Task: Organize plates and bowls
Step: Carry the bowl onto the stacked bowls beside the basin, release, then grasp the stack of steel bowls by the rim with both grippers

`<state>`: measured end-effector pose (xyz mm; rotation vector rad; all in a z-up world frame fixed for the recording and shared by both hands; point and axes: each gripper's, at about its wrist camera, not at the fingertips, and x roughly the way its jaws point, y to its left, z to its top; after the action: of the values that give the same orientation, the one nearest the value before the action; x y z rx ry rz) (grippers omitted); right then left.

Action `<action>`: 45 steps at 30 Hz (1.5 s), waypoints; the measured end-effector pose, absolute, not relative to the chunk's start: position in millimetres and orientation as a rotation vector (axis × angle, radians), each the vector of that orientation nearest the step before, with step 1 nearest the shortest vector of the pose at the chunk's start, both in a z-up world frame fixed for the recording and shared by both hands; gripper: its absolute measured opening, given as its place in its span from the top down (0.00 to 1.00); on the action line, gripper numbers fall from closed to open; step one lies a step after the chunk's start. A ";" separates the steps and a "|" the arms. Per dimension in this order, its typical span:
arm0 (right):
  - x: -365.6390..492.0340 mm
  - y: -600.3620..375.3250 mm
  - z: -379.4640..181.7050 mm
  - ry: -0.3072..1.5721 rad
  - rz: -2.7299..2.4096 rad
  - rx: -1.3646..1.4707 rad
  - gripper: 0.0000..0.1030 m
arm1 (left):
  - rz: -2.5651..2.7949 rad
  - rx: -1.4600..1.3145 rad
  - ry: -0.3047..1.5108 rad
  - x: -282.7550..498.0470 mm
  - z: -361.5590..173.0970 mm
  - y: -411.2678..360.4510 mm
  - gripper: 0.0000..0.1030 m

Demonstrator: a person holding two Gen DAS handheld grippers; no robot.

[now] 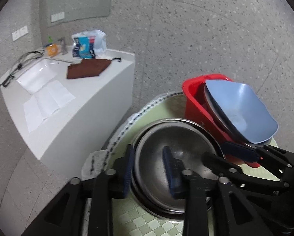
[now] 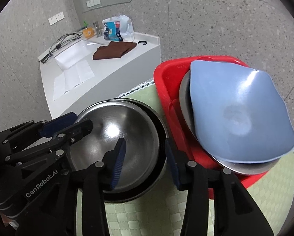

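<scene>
From the left wrist: the left tool [image 1: 150,170] stands partly open astride the near-left rim of the stack of shiny steel bowls [image 1: 178,137]; one blue pad [image 1: 128,169] lies outside the rim, the other inside the top bowl, neither plainly pressing on the metal; the bowls sit on the round surface with a pale green checked cloth [image 1: 147,224]; just behind them a red plastic basket [image 1: 194,98] holds a pale blue square-edged plate [image 1: 239,110] leaning on a steel dish; the right tool [image 1: 239,153] reaches in from the right by the basket's near corner; beyond — a white sink counter [image 1: 92,106] with a brown cloth [image 1: 88,68].

From the right wrist: the right tool [image 2: 145,162] is likewise partly open across the bowls' right rim — one pad inside the top bowl [image 2: 117,135], the other between the stack and the red basket [image 2: 166,82]; the metal looks free between them; the left tool [image 2: 68,122] straddles the far-left rim; the blue plate [image 2: 239,106] fills the basket.
</scene>
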<state>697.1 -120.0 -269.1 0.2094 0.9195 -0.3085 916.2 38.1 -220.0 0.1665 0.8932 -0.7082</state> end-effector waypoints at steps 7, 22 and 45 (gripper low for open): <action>667.2 -118.1 -241.5 0.831 -0.331 0.285 0.27 | -0.596 0.037 0.809 896.7 -196.6 78.3 0.11; 625.2 -110.8 -269.3 0.777 -0.368 0.553 0.22 | -0.557 0.001 0.880 858.3 -219.6 114.0 0.08; 660.3 -140.3 -322.3 0.775 -0.471 0.696 0.17 | -0.652 0.075 1.002 953.5 -276.7 33.8 0.41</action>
<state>660.3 -140.3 -322.3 0.6957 0.7753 -0.4710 953.5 33.8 -276.7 0.0753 1.0019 -0.6518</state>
